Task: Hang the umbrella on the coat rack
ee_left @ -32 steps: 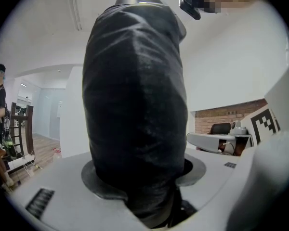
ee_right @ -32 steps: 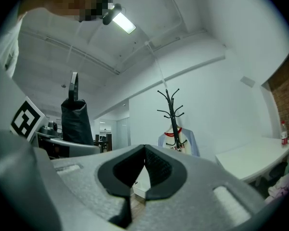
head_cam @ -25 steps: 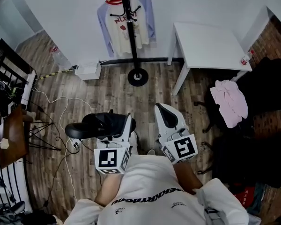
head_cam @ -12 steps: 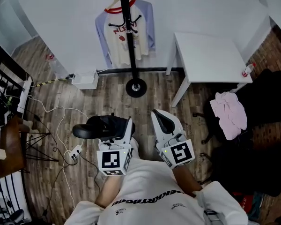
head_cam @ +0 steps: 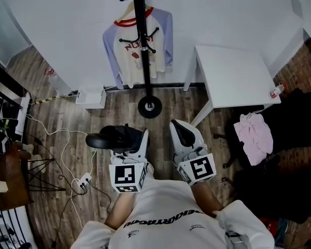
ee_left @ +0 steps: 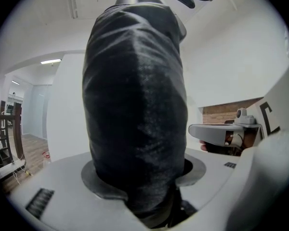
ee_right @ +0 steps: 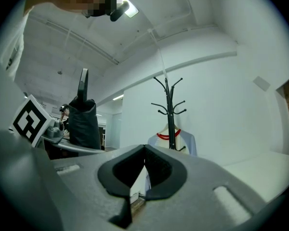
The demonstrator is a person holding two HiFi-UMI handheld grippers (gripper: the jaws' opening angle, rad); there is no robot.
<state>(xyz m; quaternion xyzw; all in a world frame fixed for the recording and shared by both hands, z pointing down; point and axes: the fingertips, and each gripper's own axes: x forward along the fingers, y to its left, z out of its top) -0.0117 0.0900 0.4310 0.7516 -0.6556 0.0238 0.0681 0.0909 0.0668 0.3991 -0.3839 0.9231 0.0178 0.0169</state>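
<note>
A folded black umbrella (head_cam: 113,138) lies crosswise in my left gripper (head_cam: 135,141), which is shut on it. In the left gripper view the umbrella (ee_left: 135,105) fills the space between the jaws. My right gripper (head_cam: 179,132) is beside it, shut with nothing held; its pads meet in the right gripper view (ee_right: 143,170). The black coat rack (head_cam: 143,40) stands straight ahead by the white wall on its round base (head_cam: 150,108). A white and lilac shirt (head_cam: 129,56) hangs on it. The right gripper view shows the rack (ee_right: 169,107) ahead and the umbrella (ee_right: 84,121) to the left.
A white table (head_cam: 233,71) stands right of the rack. A dark chair with a pink cloth (head_cam: 254,134) is at the right. A white box (head_cam: 90,95) sits by the wall. Cables and a power strip (head_cam: 83,180) lie on the wood floor at the left.
The person has walked toward the coat rack: its base has slid down the head view, closer to both grippers. Both grippers keep their grip and spacing.
</note>
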